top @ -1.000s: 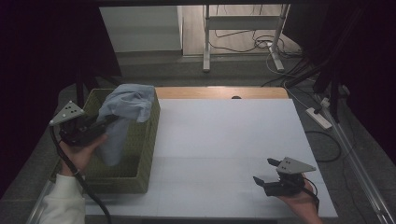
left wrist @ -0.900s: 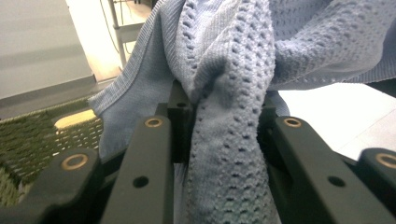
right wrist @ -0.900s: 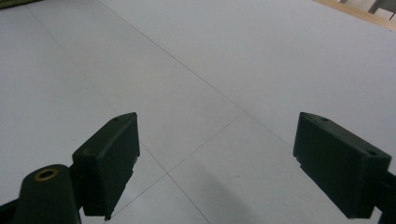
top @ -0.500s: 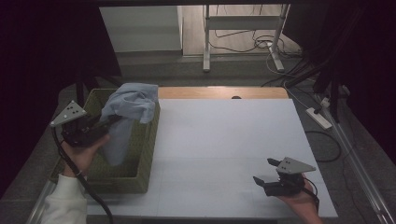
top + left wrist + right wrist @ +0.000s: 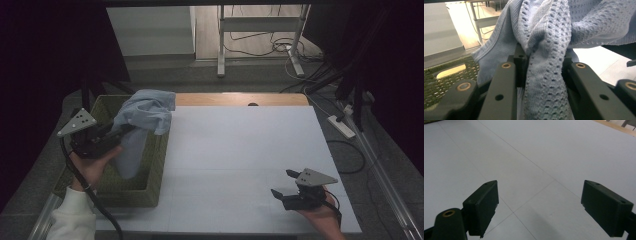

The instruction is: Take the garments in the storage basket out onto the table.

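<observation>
A light blue knitted cloth (image 5: pixel 142 117) hangs over the green woven basket (image 5: pixel 150 170) at the table's left. My left gripper (image 5: pixel 122 129) is shut on a bunched fold of this cloth, lifted above the basket. In the left gripper view the cloth (image 5: pixel 546 65) is pinched between the black jaws and drapes down over them, with the basket's rim (image 5: pixel 446 72) at the left. My right gripper (image 5: pixel 285 184) rests near the front right of the white table, open, with nothing between its fingers. The right gripper view has its gripper (image 5: pixel 540 205) wide apart above the bare white tabletop (image 5: pixel 536 152).
The white table top (image 5: pixel 240 150) stretches between the basket and the right gripper. A wooden strip (image 5: pixel 240 99) runs along its far edge. Behind it stand a metal frame (image 5: pixel 260 40) and cables on the floor; a power strip (image 5: pixel 341 126) lies at the right.
The left hand with the cloth has shifted slightly; the cloth hangs much as before. The right gripper has stayed in place.
</observation>
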Tool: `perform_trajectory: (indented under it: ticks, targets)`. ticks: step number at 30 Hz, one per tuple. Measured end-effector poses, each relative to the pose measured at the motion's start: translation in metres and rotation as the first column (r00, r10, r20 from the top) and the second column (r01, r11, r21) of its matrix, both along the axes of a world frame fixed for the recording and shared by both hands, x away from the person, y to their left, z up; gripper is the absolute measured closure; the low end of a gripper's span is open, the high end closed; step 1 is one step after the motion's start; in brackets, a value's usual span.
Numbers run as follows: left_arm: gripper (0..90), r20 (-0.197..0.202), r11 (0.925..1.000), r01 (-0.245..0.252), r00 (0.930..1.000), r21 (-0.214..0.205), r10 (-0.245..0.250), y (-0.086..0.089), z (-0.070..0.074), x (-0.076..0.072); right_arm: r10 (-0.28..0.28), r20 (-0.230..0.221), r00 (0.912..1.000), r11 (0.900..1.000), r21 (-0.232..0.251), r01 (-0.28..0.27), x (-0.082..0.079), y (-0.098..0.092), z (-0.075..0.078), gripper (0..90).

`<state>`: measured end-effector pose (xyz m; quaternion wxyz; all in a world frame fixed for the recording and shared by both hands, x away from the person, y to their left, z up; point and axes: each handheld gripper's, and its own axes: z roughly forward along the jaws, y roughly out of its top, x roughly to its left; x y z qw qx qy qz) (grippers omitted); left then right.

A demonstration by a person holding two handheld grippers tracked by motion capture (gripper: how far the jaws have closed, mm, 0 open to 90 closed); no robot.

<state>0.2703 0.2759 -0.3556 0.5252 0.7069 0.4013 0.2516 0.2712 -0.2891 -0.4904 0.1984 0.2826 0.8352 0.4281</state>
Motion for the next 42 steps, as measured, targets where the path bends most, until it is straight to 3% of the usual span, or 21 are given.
perform_trajectory:
  ticks: [42]
  targets:
    - [70.0, 0.004, 0.9954, 0.096, 0.9954, 0.010, -0.096, -0.030, -0.004, 0.001, 0.001, -0.004, 1.0000, 1.0000, -0.006, -0.001, 0.000, 0.001, -0.001, 14.6]
